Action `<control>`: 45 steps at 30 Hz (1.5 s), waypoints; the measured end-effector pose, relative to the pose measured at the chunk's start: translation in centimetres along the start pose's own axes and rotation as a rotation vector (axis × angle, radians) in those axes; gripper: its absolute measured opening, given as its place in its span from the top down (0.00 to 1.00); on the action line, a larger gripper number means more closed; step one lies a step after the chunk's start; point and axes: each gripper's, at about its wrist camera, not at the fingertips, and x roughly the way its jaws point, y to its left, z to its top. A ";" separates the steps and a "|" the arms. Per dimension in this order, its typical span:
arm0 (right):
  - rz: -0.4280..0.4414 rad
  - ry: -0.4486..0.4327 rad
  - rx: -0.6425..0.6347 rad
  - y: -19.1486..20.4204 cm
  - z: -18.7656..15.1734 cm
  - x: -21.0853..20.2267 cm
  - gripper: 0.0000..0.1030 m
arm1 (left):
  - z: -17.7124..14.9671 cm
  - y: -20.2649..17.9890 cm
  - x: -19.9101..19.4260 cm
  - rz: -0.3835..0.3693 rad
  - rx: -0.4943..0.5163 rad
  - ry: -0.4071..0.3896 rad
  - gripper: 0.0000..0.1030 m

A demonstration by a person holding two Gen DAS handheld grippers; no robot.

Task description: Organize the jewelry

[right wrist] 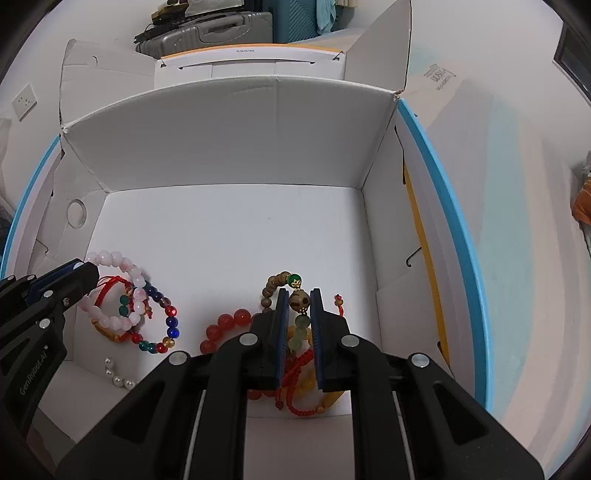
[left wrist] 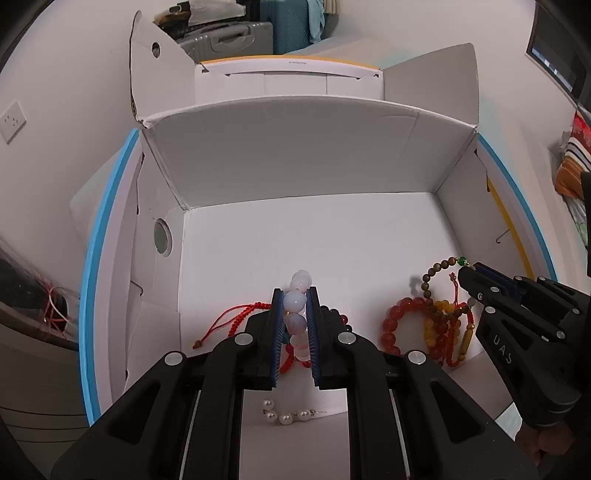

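Both grippers reach down into a white cardboard box. My left gripper is shut on a pale pink bead bracelet, and the right wrist view shows the same bracelet by the left gripper. My right gripper is shut on a brown bead bracelet with a green bead. From the left wrist, that bracelet hangs from the right gripper. On the box floor lie a red bead bracelet, yellow beads, a red cord bracelet, a multicoloured bead bracelet and a pearl string.
The box flaps stand open at the back and sides. Its left wall has a round hole. A blue-edged surface runs around the box. Suitcases stand behind it. The far half of the box floor is bare.
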 end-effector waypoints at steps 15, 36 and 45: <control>0.067 -0.118 0.053 -0.8 -0.5 -3.6 0.35 | -0.1 0.9 -2.3 0.031 -0.036 -0.057 0.48; -0.005 -0.408 0.054 -0.9 -9.3 -15.1 0.07 | -8.4 1.7 -11.8 0.031 -0.067 -0.333 0.06; -0.017 -0.419 0.067 -0.6 -12.9 -15.7 0.07 | -12.0 1.4 -12.4 0.019 -0.063 -0.339 0.06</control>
